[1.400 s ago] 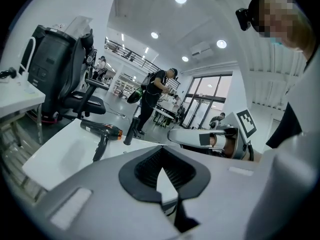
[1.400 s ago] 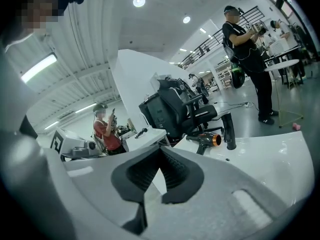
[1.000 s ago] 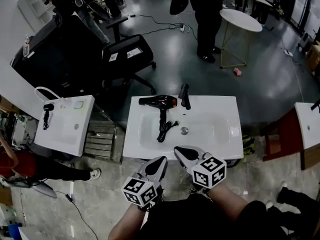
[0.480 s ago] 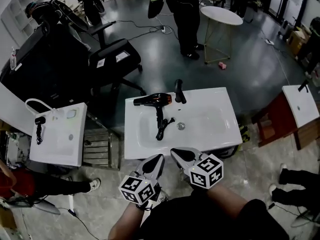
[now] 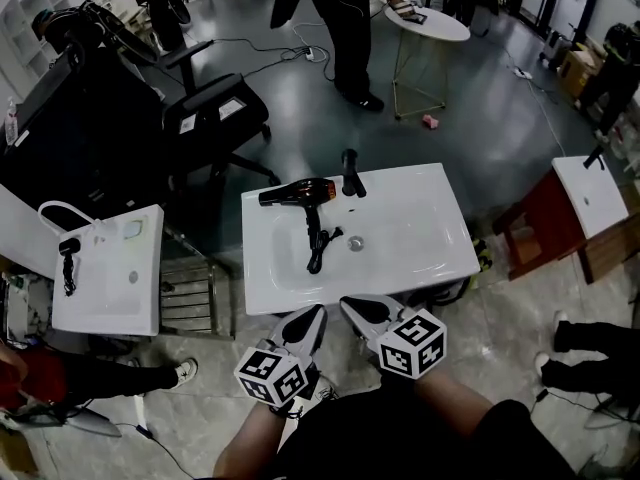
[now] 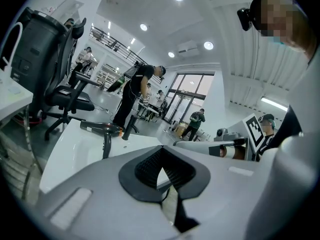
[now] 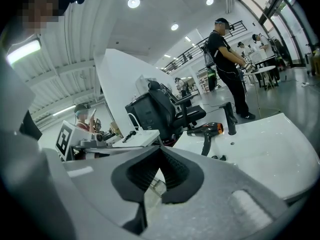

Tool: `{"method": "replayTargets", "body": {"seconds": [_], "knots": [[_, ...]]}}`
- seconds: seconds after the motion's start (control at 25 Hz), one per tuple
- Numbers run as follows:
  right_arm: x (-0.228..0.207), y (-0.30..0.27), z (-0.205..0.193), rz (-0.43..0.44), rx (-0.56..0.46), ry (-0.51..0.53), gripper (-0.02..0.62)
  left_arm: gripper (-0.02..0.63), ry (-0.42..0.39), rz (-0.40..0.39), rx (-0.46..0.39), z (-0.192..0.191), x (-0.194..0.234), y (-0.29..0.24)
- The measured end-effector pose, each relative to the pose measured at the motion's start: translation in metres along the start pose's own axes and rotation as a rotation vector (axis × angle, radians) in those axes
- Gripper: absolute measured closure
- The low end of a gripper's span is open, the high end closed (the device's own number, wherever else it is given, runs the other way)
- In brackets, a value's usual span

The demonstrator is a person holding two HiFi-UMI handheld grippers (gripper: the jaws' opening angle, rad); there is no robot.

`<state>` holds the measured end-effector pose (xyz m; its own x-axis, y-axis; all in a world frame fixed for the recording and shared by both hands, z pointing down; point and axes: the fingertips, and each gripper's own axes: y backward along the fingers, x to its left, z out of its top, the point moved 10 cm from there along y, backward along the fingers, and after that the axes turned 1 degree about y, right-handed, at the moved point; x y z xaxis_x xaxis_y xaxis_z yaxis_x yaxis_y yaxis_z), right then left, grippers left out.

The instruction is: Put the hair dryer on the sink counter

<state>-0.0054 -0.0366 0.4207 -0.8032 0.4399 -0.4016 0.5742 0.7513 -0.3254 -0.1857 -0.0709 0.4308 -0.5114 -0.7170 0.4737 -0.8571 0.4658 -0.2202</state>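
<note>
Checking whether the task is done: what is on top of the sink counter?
A hair dryer sits at the counter's back left beside the faucet, its cord in the basin by the drain. Anything under the dryer's body is covered.

So the hair dryer (image 5: 298, 192) is black with an orange ring at its back end, and it's already on the white sink counter (image 5: 450, 268). The barrel sits along the back-left ledge with the nozzle pointing left and the orange end just beside the black faucet (image 5: 350, 174). The handle slopes down into the basin (image 5: 405, 230), and its cord (image 5: 318, 255) is bunched up in there, left of the drain (image 5: 356, 243). The counter's a plain rectangle with a shallow basin.
</note>
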Motion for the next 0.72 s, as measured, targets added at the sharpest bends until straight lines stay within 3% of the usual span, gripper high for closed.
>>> {"method": "replayTargets", "body": {"seconds": [0.72], "knots": [[0.017, -0.006, -0.010, -0.004, -0.009, -0.001, 0.595, 0.603, -0.010, -0.013, 0.009, -0.004, 0.005, 0.016]]}}
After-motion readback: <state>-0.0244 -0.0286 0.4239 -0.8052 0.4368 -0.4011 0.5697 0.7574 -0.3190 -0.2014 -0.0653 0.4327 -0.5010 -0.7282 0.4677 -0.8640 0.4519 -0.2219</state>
